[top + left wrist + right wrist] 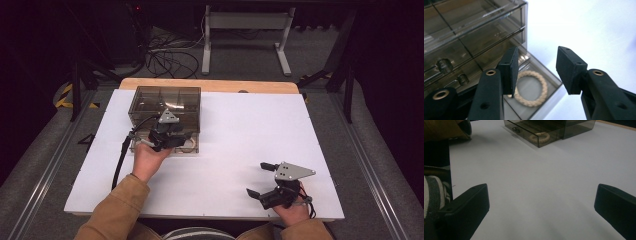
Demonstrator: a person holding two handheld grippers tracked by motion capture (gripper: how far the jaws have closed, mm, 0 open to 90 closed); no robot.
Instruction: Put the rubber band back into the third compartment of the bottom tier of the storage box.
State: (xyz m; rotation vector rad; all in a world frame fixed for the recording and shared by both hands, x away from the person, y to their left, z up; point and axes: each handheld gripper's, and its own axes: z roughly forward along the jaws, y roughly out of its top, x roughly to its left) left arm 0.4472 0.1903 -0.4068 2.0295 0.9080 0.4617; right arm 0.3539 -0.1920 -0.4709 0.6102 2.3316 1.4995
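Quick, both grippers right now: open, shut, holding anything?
Left gripper: open, empty, above the bracelet lying in the pulled-out drawer.
Right gripper: open wide, empty, over the bare table.

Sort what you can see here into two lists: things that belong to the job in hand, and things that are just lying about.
Belongs to the job:
- smoky clear drawer box
- its pulled-out bottom drawer
- cream braided ring lying in that drawer
- left gripper, open above the ring

Just lying about:
- right gripper, open, resting on the white table
- cables on the floor
- white stand behind the table
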